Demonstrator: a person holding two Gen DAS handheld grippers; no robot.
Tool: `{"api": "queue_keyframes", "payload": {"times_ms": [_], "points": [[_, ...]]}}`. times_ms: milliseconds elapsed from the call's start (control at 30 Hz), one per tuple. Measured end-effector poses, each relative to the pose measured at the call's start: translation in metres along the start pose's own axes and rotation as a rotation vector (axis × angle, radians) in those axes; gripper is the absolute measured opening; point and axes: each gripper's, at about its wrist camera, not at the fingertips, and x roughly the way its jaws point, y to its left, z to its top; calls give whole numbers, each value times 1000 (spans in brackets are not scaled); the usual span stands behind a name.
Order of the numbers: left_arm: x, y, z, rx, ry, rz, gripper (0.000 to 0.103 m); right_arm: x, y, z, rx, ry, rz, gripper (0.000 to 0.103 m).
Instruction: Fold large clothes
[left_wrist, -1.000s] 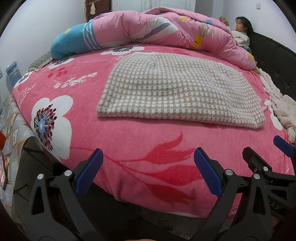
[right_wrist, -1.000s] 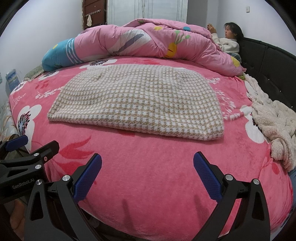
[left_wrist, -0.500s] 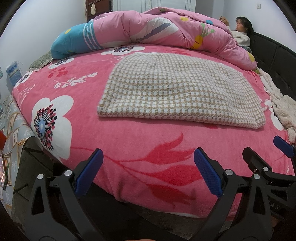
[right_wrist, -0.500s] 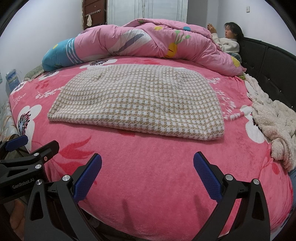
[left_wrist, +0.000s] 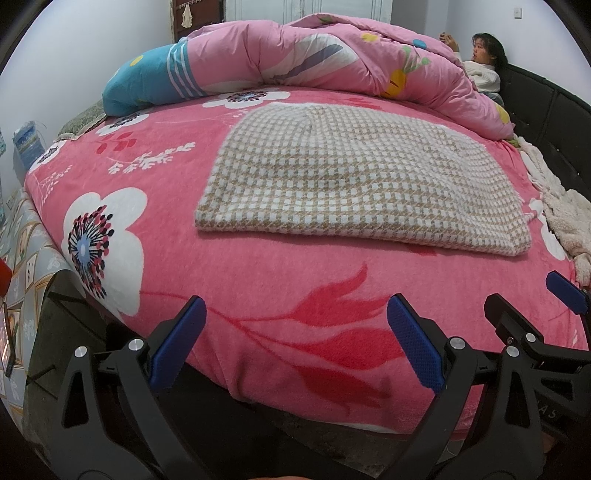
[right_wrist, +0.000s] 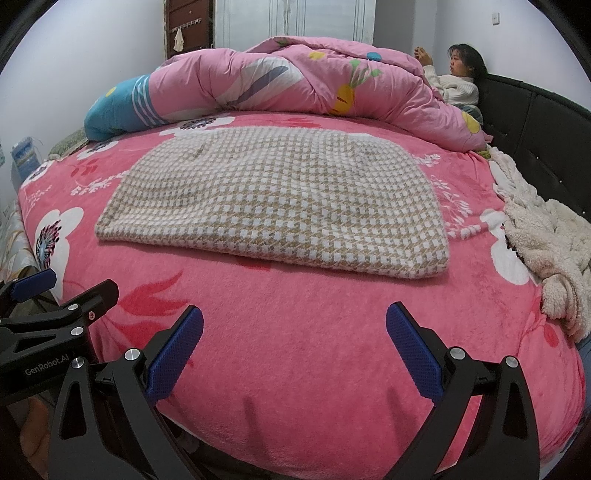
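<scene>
I see both tongs released, left gripper (left_wrist: 295, 343) and right gripper (right_wrist: 294, 347) at the bed (right_wrist: 314, 369) edge, apart from the folded checked garment (right_wrist: 273, 206).

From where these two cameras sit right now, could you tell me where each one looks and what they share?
Left wrist: at the bed's near edge, facing the checked garment; shows the open left gripper, with the right gripper at the right edge.
Right wrist: just to the right, same heading; shows the open right gripper, with the left gripper at the left edge.
Shared: garment, pink quilt, seated person.
</scene>
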Motion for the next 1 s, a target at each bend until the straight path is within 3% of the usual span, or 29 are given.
{"api": "queue_keyframes", "payload": {"times_ms": [1000], "points": [[-1,4,-1,-9,-4,4,95,0,0,2,-12,3,6,96]]}}
